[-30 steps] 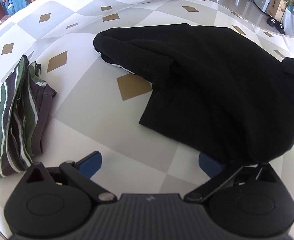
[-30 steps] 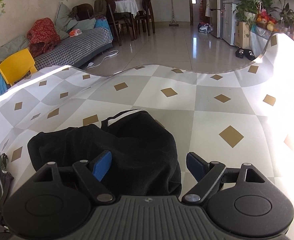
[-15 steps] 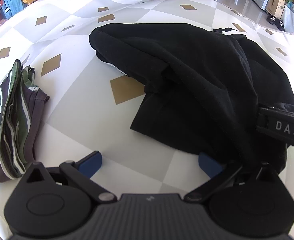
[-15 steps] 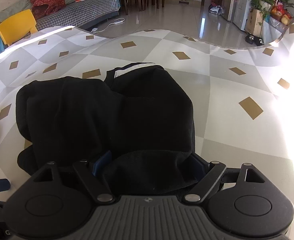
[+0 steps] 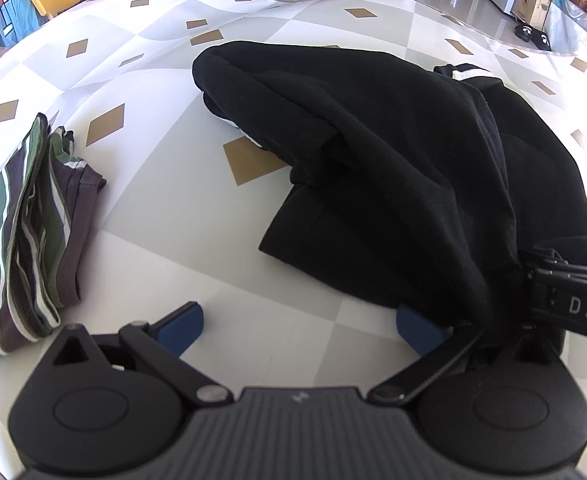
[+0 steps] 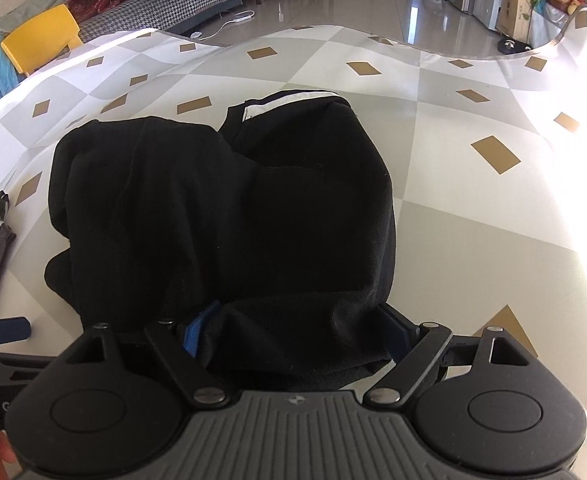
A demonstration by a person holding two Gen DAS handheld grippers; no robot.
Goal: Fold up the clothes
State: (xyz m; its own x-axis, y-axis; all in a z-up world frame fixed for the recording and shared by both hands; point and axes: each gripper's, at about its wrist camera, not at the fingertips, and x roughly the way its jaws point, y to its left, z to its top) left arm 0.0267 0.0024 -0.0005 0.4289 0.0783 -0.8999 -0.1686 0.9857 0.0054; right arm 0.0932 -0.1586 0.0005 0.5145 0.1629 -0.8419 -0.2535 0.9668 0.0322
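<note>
Lying at the far left of the table [image 5: 333,12], with its pattern of grey squares and gold diamonds, is a striped garment [image 5: 21,240] that is already folded, well apart from the work. Next comes the left gripper [image 5: 301,328]: its jaws are spread wide, with bare tablecloth between them, and only its right pad [image 5: 417,330] is just beside the near hem of the black garment [image 5: 393,160]. This black garment lies in a loose heap near the middle of the table, one thick fold over another, with a white stripe [image 6: 289,102] showing at its far edge. On the right, the right gripper [image 6: 293,334] has its jaws spread wide too, and the near bunched edge of the black cloth sits between them, but I cannot see the pads press on it.

My judgement of the risk: the cloth here is several layers thick, so closing now may pinch only the top layer, or all layers together, and the fold would come out crooked. The left gripper may close on nothing, since the hem is outside its jaws. The two grippers are also very near each other and could collide.
</note>
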